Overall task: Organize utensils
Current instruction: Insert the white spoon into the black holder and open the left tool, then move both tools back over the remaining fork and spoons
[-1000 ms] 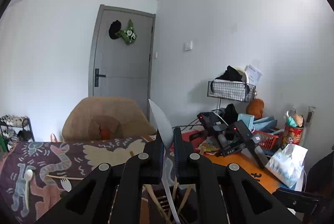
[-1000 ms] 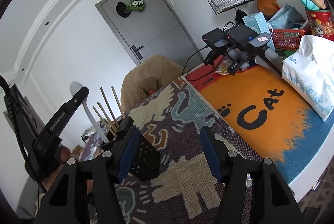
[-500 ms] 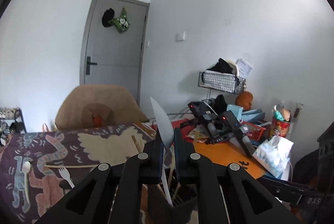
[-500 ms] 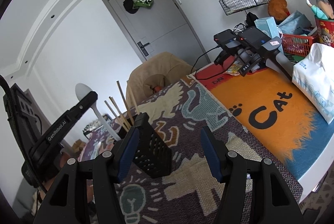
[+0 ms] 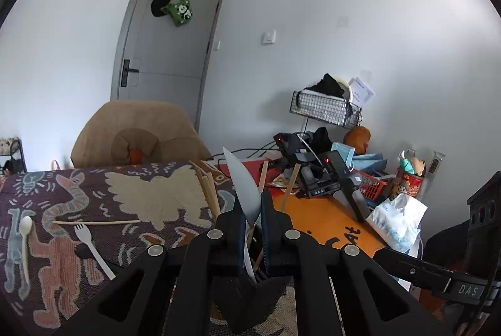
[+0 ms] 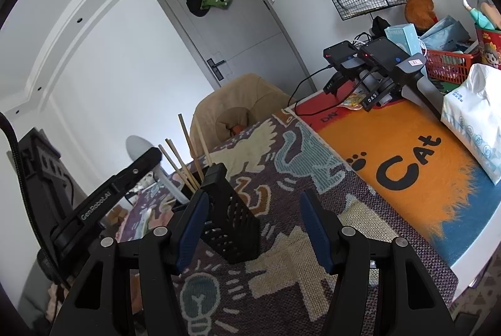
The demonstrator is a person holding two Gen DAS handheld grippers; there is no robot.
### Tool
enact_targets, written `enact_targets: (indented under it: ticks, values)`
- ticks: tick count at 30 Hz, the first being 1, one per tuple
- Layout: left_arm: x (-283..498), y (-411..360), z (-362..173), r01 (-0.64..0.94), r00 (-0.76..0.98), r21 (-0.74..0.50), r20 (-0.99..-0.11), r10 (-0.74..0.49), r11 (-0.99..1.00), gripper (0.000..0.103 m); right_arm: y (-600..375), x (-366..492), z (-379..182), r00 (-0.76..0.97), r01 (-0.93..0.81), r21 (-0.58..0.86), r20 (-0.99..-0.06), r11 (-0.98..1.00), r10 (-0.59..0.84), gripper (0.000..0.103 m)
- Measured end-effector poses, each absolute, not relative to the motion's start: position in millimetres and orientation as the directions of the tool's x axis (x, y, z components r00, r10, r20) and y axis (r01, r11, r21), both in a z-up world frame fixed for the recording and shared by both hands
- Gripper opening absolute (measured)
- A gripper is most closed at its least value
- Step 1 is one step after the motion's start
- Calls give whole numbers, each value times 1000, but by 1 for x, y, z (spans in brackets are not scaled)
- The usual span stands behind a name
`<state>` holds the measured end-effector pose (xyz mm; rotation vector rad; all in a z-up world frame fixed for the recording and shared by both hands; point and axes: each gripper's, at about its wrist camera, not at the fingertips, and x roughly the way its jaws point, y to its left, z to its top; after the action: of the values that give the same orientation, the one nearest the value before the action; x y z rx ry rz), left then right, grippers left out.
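My left gripper (image 5: 252, 204) is shut on a white plastic spoon (image 5: 242, 185), whose bowl sticks up past the fingertips and also shows in the right wrist view (image 6: 137, 148). The spoon's handle points down into a black perforated holder (image 6: 230, 223) that stands on the patterned mat with several wooden chopsticks (image 6: 184, 160) in it. In the left wrist view only the holder's corner (image 5: 247, 304) shows under the gripper. My right gripper (image 6: 253, 201) is open, its left pad close beside the holder. A white fork (image 5: 90, 245), a second white spoon (image 5: 25, 229) and one chopstick (image 5: 94, 222) lie on the mat.
A tissue pack (image 6: 472, 116), spare black grippers (image 6: 375, 60) with cables and a red basket (image 6: 451, 60) crowd the orange mat at the right. A tan chair (image 5: 137, 132) stands behind the table. The table's near edge (image 6: 469, 267) runs at the lower right.
My left gripper has tipped downward with the spoon, so more of the table and the chopsticks in the holder show. The right gripper has barely moved and stays open.
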<state>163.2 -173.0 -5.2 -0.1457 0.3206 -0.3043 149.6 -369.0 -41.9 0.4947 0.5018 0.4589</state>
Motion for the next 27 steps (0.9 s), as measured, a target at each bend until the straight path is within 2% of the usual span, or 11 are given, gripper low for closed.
enact_targets:
  ticks: [4, 5, 6, 8, 9, 14, 15, 17, 20, 23, 27]
  values:
    - [173, -180, -7, 292, 872, -194, -349, -344, 936, 9, -371, 149, -42, 783, -287, 548, -338, 786, 521, 60]
    - [174, -181, -8, 300, 862, -198, -363, -354, 933, 14, -371, 149, -42, 783, -286, 549, -338, 786, 522, 60]
    - [174, -181, -9, 304, 854, -204, -375, -362, 930, 21, -371, 149, -42, 783, -286, 549, -339, 786, 521, 60]
    - [173, -177, -10, 293, 851, -220, -384, -358, 931, 62, -369, 149, -42, 781, -286, 548, -341, 786, 522, 60]
    - [171, -173, -10, 289, 854, -236, -376, -361, 928, 68, -368, 149, -42, 780, -285, 547, -344, 787, 522, 60]
    - [162, -156, -3, 264, 864, -248, -368, -343, 932, 69, -360, 145, -35, 777, -295, 539, -345, 789, 526, 62]
    - [161, -151, -1, 260, 867, -250, -365, -339, 933, 69, -358, 144, -33, 778, -296, 537, -344, 790, 526, 65]
    - [158, -143, 2, 244, 873, -248, -364, -324, 938, 71, -355, 141, -30, 784, -295, 532, -341, 794, 519, 80]
    - [155, -129, 5, 227, 870, -256, -381, -313, 940, 85, -348, 136, -23, 790, -305, 513, -334, 802, 514, 83]
    - [149, -113, 6, 206, 868, -276, -392, -306, 939, 94, -338, 133, -17, 785, -316, 498, -341, 808, 517, 84]
    - [137, -95, 9, 180, 883, -240, -388, -264, 954, 100, -319, 127, -8, 776, -349, 460, -347, 816, 527, 94]
